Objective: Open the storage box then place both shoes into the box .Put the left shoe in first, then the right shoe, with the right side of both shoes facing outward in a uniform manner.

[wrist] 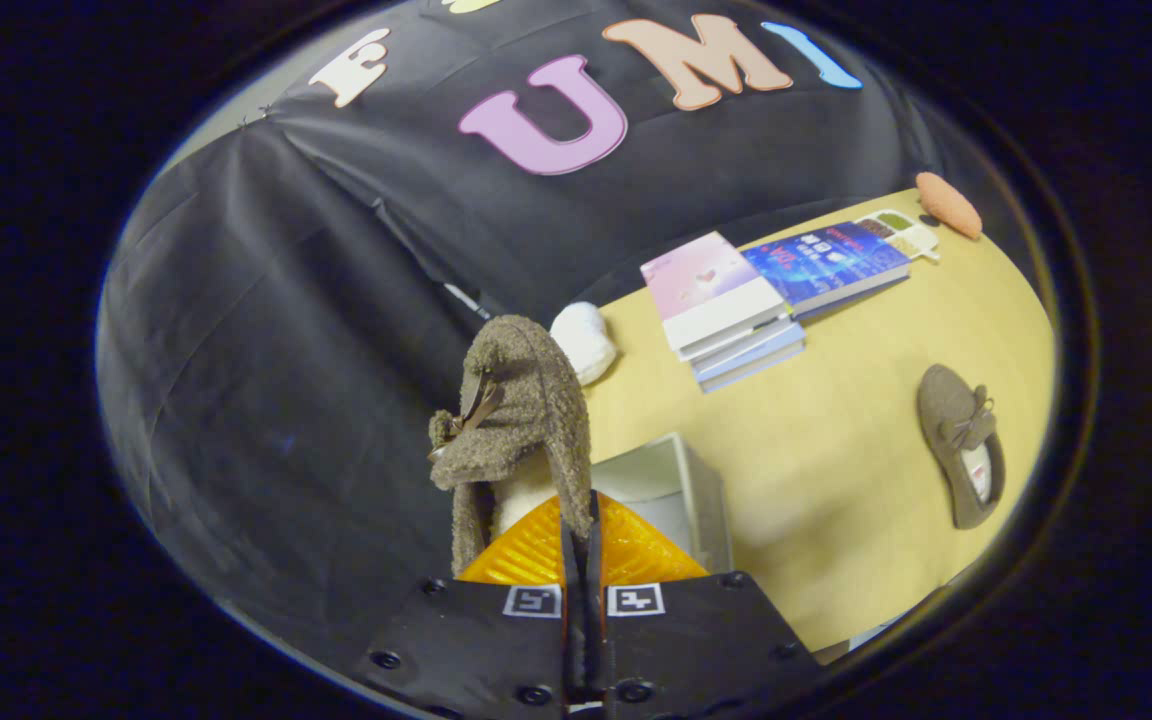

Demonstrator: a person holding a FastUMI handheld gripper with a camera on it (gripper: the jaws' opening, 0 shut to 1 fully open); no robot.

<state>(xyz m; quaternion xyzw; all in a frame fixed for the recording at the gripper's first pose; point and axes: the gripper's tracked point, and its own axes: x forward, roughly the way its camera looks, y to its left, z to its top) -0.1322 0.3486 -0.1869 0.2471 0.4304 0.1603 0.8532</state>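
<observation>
My gripper (581, 515) is shut on the heel rim of a brown fuzzy shoe (516, 410) with a small bow, which stands up from the fingers, lifted off the table. Just beyond and below the fingers is the white storage box (696, 490), open, its inside partly hidden by the fingers. The second brown shoe (961, 445) lies flat on the yellow table (836, 480), well off to the right of the box, its pale lining showing.
A stack of books (726, 310) and a blue book (826, 262) lie at the table's far side. A white plush object (584, 342) sits behind the held shoe. An orange oval object (948, 204) rests by the far corner.
</observation>
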